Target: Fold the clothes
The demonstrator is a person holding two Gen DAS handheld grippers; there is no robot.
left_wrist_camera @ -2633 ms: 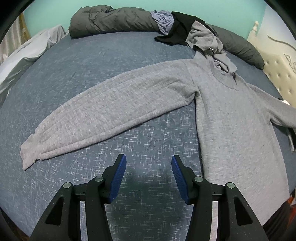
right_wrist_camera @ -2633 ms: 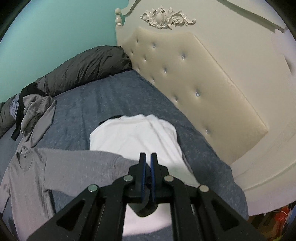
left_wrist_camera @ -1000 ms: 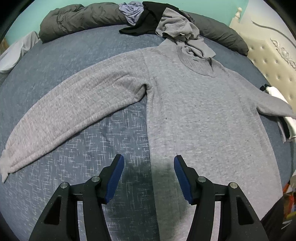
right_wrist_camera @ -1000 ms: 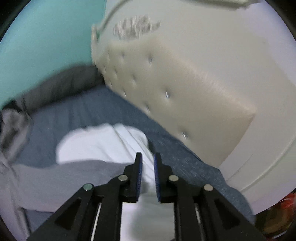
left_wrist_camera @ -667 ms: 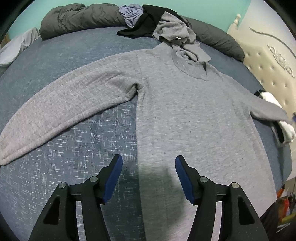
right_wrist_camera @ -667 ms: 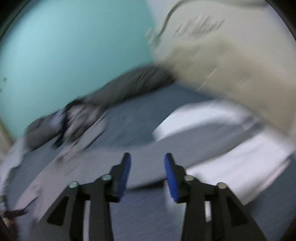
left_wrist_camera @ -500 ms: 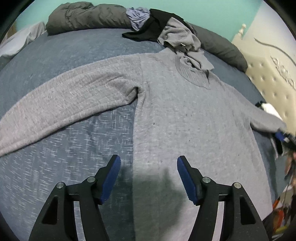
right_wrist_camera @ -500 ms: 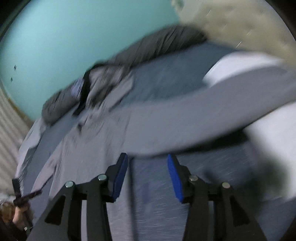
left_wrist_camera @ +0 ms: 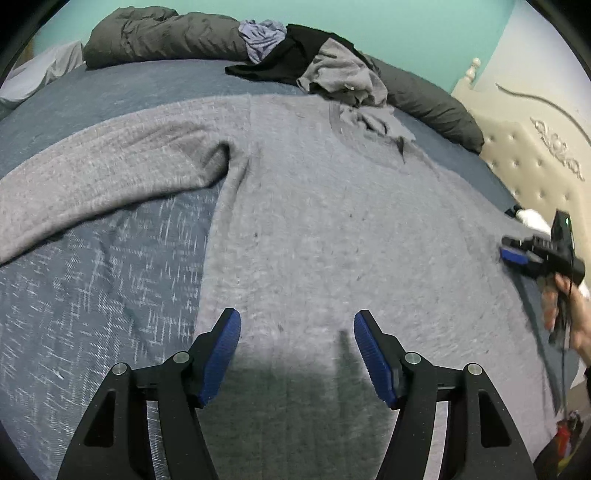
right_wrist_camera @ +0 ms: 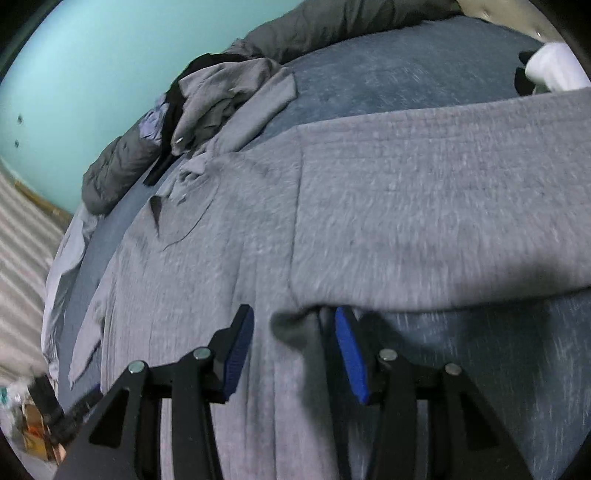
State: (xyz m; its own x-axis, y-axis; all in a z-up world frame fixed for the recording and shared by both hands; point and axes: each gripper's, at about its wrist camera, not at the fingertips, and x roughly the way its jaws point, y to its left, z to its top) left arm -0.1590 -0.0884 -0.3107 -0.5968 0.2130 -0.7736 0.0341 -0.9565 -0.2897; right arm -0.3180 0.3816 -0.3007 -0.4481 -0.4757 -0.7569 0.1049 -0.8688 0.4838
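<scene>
Grey sweater (left_wrist_camera: 332, 221) lies flat on blue bed (left_wrist_camera: 92, 277), ahead of and under both grippers. Left gripper (left_wrist_camera: 297, 354) spread, nothing between pads. Right gripper (right_wrist_camera: 293, 347) just opened, straddling the sweater's side edge without pinching. Clothes pile (left_wrist_camera: 314, 70), teal wall (left_wrist_camera: 406, 26) beyond; headboard (left_wrist_camera: 535, 166) right.

Left sleeve of the grey sweater (left_wrist_camera: 314, 229) runs off the left edge in the left wrist view, so no cuff. Hem's buried under the left gripper (left_wrist_camera: 297, 354) and its shadow. In the right wrist view the right sleeve is cut at the frame edge and covers most of the white garment (right_wrist_camera: 554, 68); the whole shot's motion-smeared.
</scene>
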